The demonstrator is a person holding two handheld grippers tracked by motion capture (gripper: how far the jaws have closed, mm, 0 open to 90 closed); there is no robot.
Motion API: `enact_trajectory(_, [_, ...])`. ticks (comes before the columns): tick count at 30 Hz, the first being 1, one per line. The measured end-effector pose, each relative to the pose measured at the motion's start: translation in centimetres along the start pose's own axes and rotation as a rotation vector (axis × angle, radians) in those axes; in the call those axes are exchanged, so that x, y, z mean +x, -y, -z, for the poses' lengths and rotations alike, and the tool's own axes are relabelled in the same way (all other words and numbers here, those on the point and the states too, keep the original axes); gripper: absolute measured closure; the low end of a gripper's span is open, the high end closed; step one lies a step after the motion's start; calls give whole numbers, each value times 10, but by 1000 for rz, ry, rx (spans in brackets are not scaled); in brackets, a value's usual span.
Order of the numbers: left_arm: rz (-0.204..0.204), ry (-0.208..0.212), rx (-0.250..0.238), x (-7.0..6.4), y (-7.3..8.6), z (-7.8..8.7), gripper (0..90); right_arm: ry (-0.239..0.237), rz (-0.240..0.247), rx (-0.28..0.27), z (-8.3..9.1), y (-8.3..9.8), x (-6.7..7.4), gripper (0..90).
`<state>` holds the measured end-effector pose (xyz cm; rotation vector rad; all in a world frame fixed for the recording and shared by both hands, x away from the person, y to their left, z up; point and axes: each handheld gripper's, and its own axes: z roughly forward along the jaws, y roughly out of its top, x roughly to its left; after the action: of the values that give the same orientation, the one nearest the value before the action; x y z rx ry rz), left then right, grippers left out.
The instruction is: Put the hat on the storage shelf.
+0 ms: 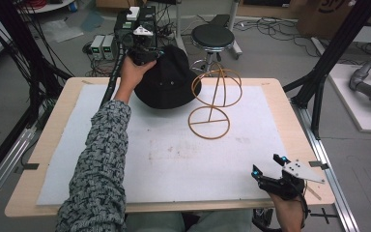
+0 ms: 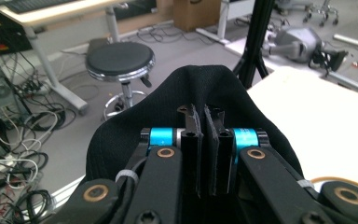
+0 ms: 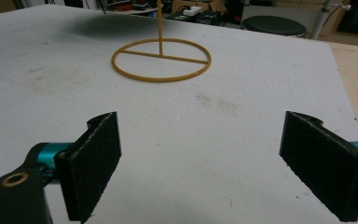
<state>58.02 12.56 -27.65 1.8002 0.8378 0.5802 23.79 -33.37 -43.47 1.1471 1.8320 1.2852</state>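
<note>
A black hat (image 1: 168, 79) is held up over the far part of the white mat, just left of a golden wire hat stand (image 1: 215, 101) with a ring base and a rounded top. My left gripper (image 1: 145, 54) is shut on the hat's brim at its far left side. In the left gripper view the hat's black fabric (image 2: 205, 88) is pinched between the closed jaws of the left gripper (image 2: 204, 122). My right gripper (image 1: 269, 165) rests open near the table's front right corner. In the right gripper view the right gripper (image 3: 214, 161) has its pads wide apart, facing the stand's ring base (image 3: 161, 59).
A white mat (image 1: 149, 159) covers most of the wooden table (image 1: 299, 135). Beyond the far edge stand a black round stool (image 1: 213, 37), electronics boxes (image 1: 135, 24) and loose cables on the floor. Black frame posts (image 1: 335, 48) rise at the right.
</note>
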Motion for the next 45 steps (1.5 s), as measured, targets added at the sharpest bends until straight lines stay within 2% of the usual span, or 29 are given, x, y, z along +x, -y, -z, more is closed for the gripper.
enact_trajectory(11, [56, 22, -132, 19, -15, 39, 858, -9, 2, 3, -2, -1, 1, 122])
enact_trajectory(19, [74, 7, -202, 32, -26, 65, 858, -8, 1, 2, -2, -1, 1, 123])
enact_trajectory(24, [90, 50, -266, 35, -34, 80, 859, -7, -2, 3, -2, -1, 1, 123])
enact_trajectory(28, [94, 72, -314, 33, -40, 88, 859, -8, 4, 2, -3, -1, 2, 123])
enact_trajectory(36, [69, 114, -389, 18, -62, 100, 860, -12, -3, 6, -3, -1, 2, 123])
enact_trajectory(40, [85, 143, -429, 12, -68, 103, 860, -11, -3, 7, -3, -1, 3, 123])
enact_trajectory(45, [91, 183, -453, 6, -75, 104, 861, -10, 1, 5, -3, -1, 2, 123])
